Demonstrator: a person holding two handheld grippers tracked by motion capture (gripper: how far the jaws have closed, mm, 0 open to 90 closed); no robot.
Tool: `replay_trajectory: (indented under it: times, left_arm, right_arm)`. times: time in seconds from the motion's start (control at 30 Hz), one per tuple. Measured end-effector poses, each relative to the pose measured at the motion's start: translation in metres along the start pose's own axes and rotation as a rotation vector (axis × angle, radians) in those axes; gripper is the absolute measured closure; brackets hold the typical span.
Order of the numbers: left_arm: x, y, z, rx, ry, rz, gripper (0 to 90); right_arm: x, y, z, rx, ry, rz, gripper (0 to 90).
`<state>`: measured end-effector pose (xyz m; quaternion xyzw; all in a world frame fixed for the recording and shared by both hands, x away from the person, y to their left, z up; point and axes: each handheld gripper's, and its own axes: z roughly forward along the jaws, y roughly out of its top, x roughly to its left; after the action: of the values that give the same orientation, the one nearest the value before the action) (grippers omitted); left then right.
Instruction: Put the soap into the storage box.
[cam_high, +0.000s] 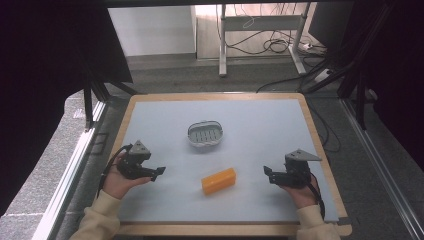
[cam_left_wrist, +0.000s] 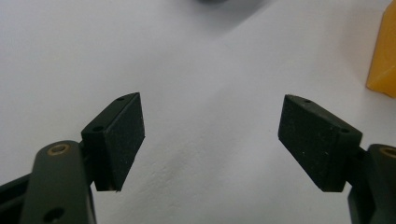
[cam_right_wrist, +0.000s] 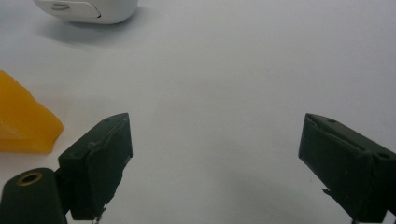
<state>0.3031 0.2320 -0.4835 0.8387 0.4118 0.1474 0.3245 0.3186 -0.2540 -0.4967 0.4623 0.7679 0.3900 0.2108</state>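
Two grippers sit low over the pale blue mat (cam_high: 260, 125), one at each side, and both have their jaws spread wide with nothing between them. From the high view, the left gripper (cam_high: 159, 172) is out at the left edge of the mat, cradled in the left hand (cam_high: 117, 181), jaws pointing inward toward the middle. Over on the other side, the right gripper (cam_high: 268, 173) mirrors it, held by the right hand (cam_high: 300, 192), also aimed inward.

Between them, nearer the front edge, lies an orange block (cam_high: 218, 180), set at a slight angle, well apart from both tools. Behind it, toward the middle of the mat, sits a small grey-and-white slotted dish (cam_high: 205, 134); what is inside, if anything, is too small to tell.

In the left gripper view, the two black pads (cam_left_wrist: 119, 140) stand far apart over bare mat, and just a sliver of the orange block (cam_left_wrist: 384, 56) pokes in at the right edge, mostly cut off. A dark blur at the top edge cannot be made out.

In the right gripper view, the jaws are again splayed, empty mat between them. One corner of the orange block (cam_right_wrist: 25, 121) shows at the left, cropped by the frame, and the dish's white underside (cam_right_wrist: 88, 10) peeks in at the top, its upper part cut away.
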Motion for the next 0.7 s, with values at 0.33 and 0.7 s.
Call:
replay_trajectory:
  times: [0.33,0.7]
  left_arm:
    - [0.0,0.001,0.001,0.009,-0.015,0.007,22.6]
    - [-0.01,0.013,-0.011,-0.027,-0.004,0.022,23.9]
  right_arm:
    - [0.001,0.001,0.002,0.014,-0.018,-0.032,11.7]
    - [0.0,-0.003,0.003,0.032,-0.023,-0.028,12.4]
